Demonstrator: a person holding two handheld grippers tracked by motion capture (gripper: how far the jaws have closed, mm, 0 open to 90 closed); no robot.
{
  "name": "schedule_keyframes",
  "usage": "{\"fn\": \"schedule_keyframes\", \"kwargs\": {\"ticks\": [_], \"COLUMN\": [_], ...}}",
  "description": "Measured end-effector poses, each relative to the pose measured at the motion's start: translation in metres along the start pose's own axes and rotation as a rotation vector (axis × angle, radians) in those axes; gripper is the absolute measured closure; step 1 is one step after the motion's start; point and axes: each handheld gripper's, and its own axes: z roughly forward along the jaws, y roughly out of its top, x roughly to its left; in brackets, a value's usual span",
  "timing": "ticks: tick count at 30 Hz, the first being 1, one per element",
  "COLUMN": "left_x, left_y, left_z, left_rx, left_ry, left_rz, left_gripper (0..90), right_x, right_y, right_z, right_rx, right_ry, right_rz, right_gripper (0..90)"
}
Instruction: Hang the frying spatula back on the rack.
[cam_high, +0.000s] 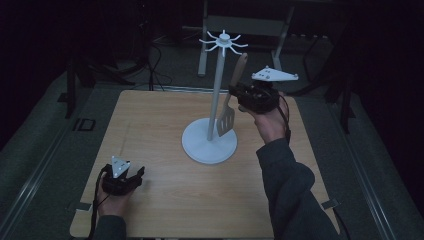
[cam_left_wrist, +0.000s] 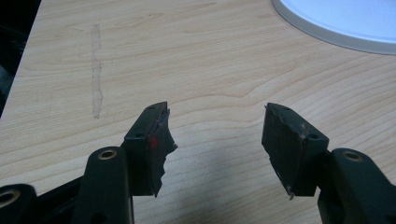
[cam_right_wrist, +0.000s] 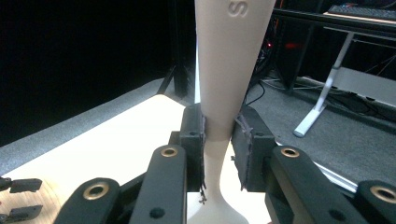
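Read on the spatula's pale handle (cam_right_wrist: 229, 70), embossed near its upper end in the right gripper view: a single letter "S", cut off by the frame's top edge. Also seen on the floor (cam_high: 55, 135) beside the tabletop's (cam_high: 150, 150) far left corner: a dark marking resembling "ID". Nothing else legible.

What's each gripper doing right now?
Left gripper: open, empty, low over the table.
Right gripper: shut on the spatula handle, beside the utensil stand.
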Motion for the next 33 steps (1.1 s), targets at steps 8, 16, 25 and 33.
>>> {"fn": "schedule_keyframes", "kwargs": {"ticks": [8, 16, 25, 33], "left_x": [0.0, 0.0, 0.0, 0.0], "left_y": [0.0, 0.0, 0.0, 0.0], "left_z": [0.0, 0.0, 0.0, 0.0], "left_rx": [0.0, 0.001, 0.0, -0.002], "left_ry": [-0.001, -0.001, 0.0, 0.002], "left_rz": [0.0, -0.001, -0.001, -0.003], "left_gripper": [41.8, 41.8, 41.8, 41.8], "right_x": [-0.001, -0.001, -0.002, -0.002], "right_y": [0.002, 0.005, 0.007, 0.009], "right_z": [0.002, 0.005, 0.009, 0.011], "right_rx": [0.011, 0.017, 0.028, 0.032], "right_ry": [-0.002, 0.0, -0.002, -0.004], "right_rz": [-0.001, -0.004, 0.0, -0.004], "right_gripper": [74.9, 75.0, 75.0, 74.9]}}
